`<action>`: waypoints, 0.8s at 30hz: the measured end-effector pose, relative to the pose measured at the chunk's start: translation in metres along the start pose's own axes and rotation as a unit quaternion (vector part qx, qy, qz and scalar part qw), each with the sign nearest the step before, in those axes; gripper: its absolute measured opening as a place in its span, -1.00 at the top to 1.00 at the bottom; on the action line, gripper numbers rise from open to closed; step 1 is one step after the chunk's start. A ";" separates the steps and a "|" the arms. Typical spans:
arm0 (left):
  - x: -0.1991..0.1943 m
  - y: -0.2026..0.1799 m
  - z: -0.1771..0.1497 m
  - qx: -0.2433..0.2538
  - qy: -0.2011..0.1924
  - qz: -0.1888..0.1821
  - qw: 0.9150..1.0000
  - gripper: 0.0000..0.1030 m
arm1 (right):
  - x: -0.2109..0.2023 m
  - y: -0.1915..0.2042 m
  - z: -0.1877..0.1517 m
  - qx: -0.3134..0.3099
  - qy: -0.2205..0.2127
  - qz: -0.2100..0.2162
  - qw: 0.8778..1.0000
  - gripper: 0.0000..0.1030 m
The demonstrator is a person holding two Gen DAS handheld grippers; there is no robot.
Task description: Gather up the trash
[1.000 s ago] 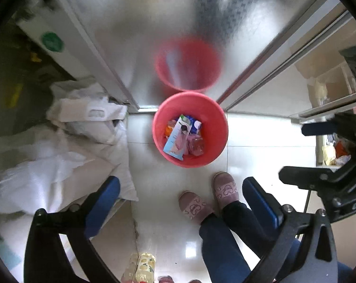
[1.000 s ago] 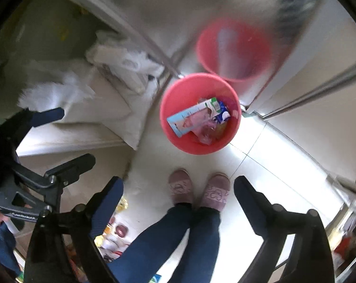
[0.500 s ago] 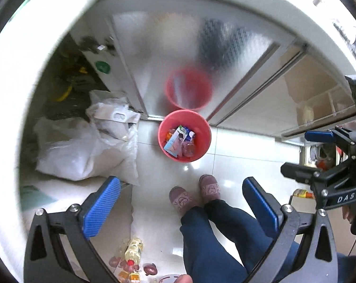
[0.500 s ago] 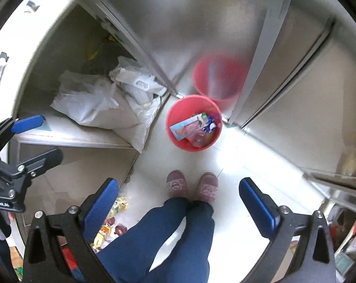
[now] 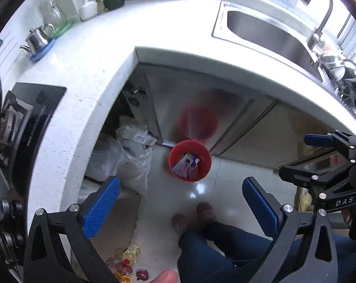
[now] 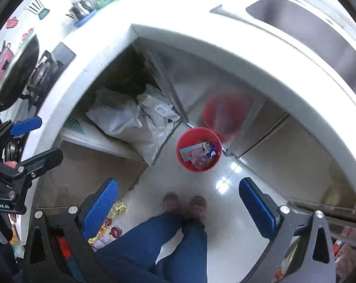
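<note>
Both your grippers, left and right, are spread wide, nothing between the pads. Bin sits on the floor by the cabinet, trash inside. Drop looks done; next, find another piece on the counter.

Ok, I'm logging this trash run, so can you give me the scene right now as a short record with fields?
place: kitchen floor below a white countertop
bin: red bucket on the floor tiles, against the steel cabinet door
bin contents: cartons and wrappers
left gripper: open, empty
right gripper: open, empty
beside bin: white plastic bags in the open cabinet
person: slippers near the bucket
</note>
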State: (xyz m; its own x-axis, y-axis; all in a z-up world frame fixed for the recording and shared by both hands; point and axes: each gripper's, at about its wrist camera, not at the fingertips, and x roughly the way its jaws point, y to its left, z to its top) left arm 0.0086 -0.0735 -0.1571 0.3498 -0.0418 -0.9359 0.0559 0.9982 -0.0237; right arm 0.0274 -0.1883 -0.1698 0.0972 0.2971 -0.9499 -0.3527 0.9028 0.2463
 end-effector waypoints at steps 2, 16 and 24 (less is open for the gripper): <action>-0.017 0.000 -0.001 -0.005 -0.013 0.002 1.000 -0.99 | -0.012 0.003 0.001 -0.002 -0.012 -0.002 1.000 -0.98; -0.130 0.016 -0.001 -0.007 -0.133 0.020 0.991 -0.99 | -0.102 0.043 -0.004 -0.011 -0.119 -0.023 0.993 -0.98; -0.191 0.024 -0.007 0.008 -0.191 0.044 0.981 -0.99 | -0.163 0.073 -0.006 -0.034 -0.196 -0.034 0.979 -0.98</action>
State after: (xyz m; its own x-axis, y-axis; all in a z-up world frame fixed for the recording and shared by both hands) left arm -0.0635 -0.0412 0.0186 0.6779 0.0286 -0.7346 0.0228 0.9979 0.0599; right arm -0.0194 -0.1724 0.0017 0.4683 0.3452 -0.8134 -0.3932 0.9058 0.1580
